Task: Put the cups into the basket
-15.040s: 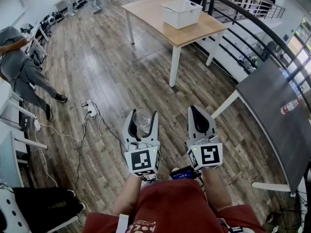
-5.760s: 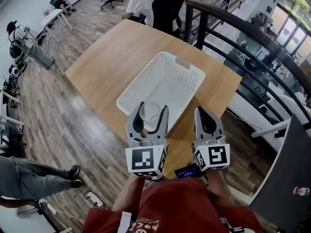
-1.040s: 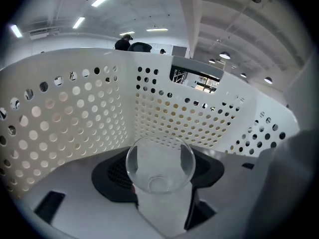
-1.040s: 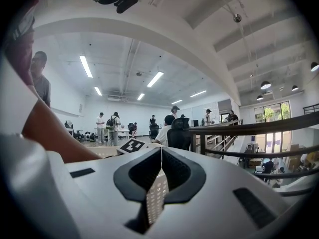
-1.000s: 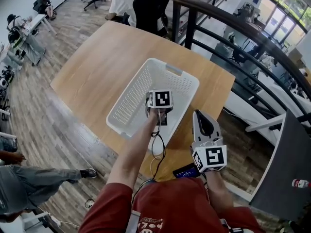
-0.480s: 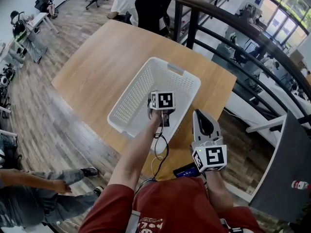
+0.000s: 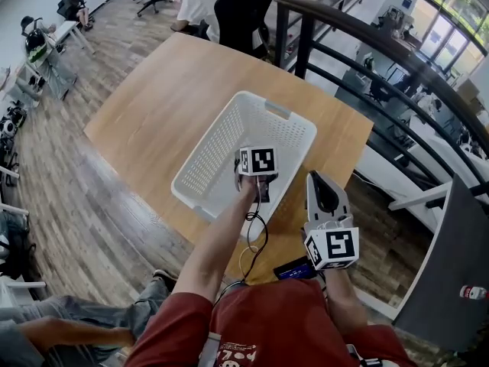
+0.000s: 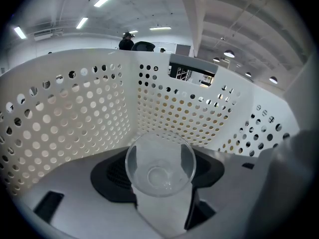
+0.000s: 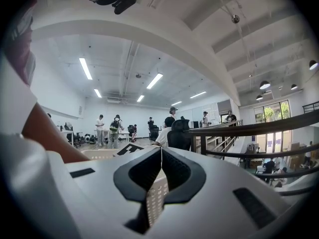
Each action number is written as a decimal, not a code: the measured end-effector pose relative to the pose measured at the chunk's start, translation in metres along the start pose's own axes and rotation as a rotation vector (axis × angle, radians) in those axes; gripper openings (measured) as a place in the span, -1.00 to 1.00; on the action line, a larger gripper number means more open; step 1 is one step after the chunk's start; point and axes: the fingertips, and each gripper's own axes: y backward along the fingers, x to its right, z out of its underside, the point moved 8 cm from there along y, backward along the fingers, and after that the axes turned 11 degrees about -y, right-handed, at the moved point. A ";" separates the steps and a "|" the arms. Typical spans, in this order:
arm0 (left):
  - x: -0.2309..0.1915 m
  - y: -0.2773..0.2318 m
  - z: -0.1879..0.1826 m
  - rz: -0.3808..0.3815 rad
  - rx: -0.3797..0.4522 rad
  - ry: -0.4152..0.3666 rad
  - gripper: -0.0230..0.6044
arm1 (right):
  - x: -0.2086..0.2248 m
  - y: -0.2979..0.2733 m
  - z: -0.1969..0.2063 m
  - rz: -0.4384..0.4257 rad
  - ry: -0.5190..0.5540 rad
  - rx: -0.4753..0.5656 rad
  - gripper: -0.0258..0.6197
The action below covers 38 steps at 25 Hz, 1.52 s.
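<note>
The left gripper (image 8: 159,157) has its 2 jaws partly spread and clamped on a clear plastic cup (image 8: 160,169), 1 black pad pressing each side; the cup's open mouth faces back toward the gripper's camera, its base pointing away. Gripper and cup are tilted down inside a white perforated basket (image 8: 75,118), whose hole-punched walls rise on every side above the cup; whether the cup touches the basket floor cannot be told. In the head view only the marker cube of the left gripper (image 7: 257,161) shows, low in the near right part of the basket (image 7: 218,140), with a bare forearm and a black cable (image 7: 252,235) trailing back from it. The right gripper (image 9: 160,156) has its jaws pressed together with nothing between them; it is held level just beside the basket's near right corner (image 7: 318,178), apart from it. The basket stands on a wooden table (image 7: 153,90), close to the table's near right edge; a black railing (image 7: 367,60) runs beyond the table's right side.
</note>
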 end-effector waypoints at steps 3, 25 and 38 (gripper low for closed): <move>0.002 0.001 0.002 0.000 -0.003 -0.002 -0.01 | -0.002 -0.001 -0.001 -0.006 0.002 0.001 -0.88; 0.002 0.004 0.005 -0.038 0.014 0.008 0.04 | -0.006 0.000 -0.002 -0.022 0.010 -0.001 -0.88; 0.000 0.006 -0.001 -0.017 0.042 0.035 0.25 | -0.004 -0.002 -0.003 -0.020 0.004 0.006 -0.88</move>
